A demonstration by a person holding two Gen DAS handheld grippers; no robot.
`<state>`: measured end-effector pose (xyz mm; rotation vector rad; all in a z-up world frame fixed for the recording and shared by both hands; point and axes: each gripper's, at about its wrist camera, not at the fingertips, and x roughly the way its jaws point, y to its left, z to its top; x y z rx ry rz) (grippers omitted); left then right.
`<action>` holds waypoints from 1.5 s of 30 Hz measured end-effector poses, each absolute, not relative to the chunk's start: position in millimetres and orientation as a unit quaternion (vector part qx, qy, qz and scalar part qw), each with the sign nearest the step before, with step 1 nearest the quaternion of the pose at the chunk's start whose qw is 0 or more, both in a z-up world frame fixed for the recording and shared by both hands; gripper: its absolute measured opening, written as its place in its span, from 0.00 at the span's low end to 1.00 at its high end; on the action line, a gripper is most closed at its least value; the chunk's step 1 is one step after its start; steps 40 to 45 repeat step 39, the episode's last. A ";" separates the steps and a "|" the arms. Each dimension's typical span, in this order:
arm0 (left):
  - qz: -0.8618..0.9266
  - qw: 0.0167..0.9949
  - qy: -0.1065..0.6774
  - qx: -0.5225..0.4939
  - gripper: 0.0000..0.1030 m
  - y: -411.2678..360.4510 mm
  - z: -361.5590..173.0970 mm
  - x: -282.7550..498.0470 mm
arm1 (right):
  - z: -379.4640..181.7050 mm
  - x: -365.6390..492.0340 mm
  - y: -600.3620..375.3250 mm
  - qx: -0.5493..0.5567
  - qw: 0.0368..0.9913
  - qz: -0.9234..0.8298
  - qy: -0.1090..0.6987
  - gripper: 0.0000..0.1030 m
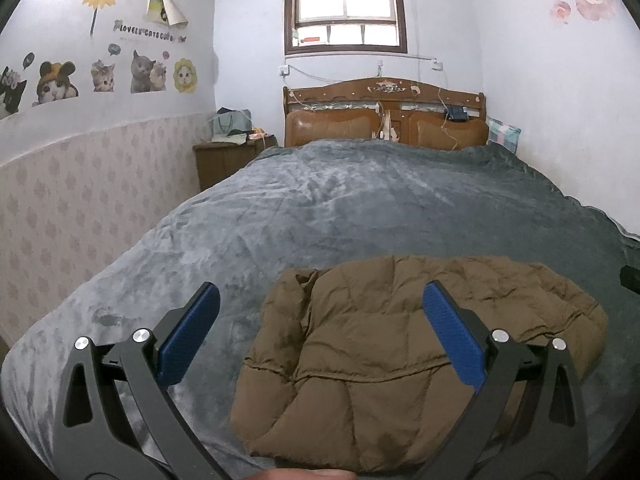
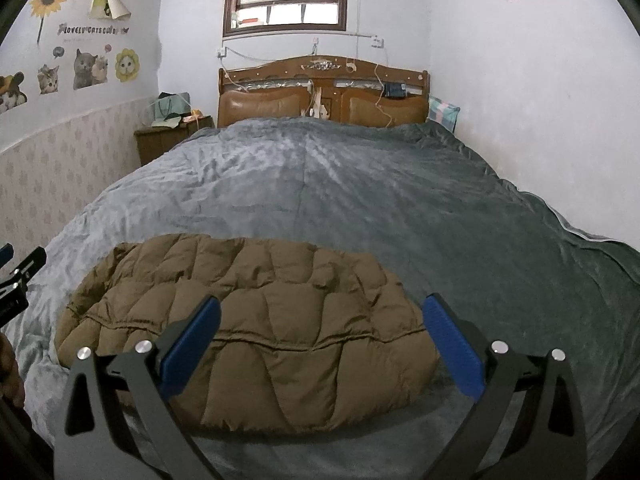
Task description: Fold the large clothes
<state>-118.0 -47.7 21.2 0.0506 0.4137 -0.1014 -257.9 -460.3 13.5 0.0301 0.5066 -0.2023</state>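
Note:
A brown quilted puffer jacket point(image 1: 400, 352) lies folded in a compact bundle on the grey bed cover point(image 1: 320, 208), near the foot of the bed. It also shows in the right wrist view point(image 2: 256, 320). My left gripper point(image 1: 320, 332) is open and empty, held above the jacket's left part. My right gripper point(image 2: 320, 340) is open and empty, above the jacket's right part. The left gripper's tip point(image 2: 24, 272) shows at the left edge of the right wrist view.
A wooden headboard point(image 1: 384, 116) stands at the far end under a window point(image 1: 344, 8). A wooden nightstand point(image 1: 228, 160) with bags stands at the far left. Walls run close along both sides of the bed. A pillow point(image 1: 504, 136) leans at the far right.

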 end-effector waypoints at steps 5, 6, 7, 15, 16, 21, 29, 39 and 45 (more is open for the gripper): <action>-0.053 0.976 0.209 0.017 0.97 -45.7 19.4 -117.8 | 13.3 -257.9 -461.2 0.014 0.963 -0.101 0.249 0.98; -0.053 0.976 0.209 0.016 0.97 -44.9 19.0 -117.3 | 13.4 -257.7 -461.2 0.014 0.963 -0.100 0.250 0.98; -0.053 0.976 0.208 0.015 0.97 -43.9 18.7 -116.6 | 13.3 -257.8 -461.5 0.015 0.963 -0.100 0.250 0.98; -0.054 0.977 0.206 0.016 0.97 -43.4 17.7 -118.0 | 13.0 -258.3 -461.6 0.015 0.963 -0.099 0.250 0.98; -0.054 0.977 0.205 0.017 0.97 -43.3 17.6 -118.1 | 13.1 -258.3 -461.8 0.014 0.963 -0.099 0.250 0.98; -0.053 0.977 0.205 0.017 0.97 -42.1 18.1 -116.9 | 12.0 -257.8 -462.4 0.014 0.963 -0.099 0.250 0.98; -0.058 0.977 0.204 0.015 0.97 -41.3 18.1 -116.8 | 12.0 -257.9 -462.9 0.013 0.963 -0.100 0.250 0.98; -0.062 0.978 0.200 0.001 0.97 -35.0 18.9 -116.8 | 12.2 -257.8 -462.9 0.013 0.963 -0.099 0.250 0.98; -0.062 0.978 0.200 0.001 0.97 -35.0 18.9 -116.8 | 12.2 -257.8 -462.9 0.013 0.963 -0.099 0.250 0.98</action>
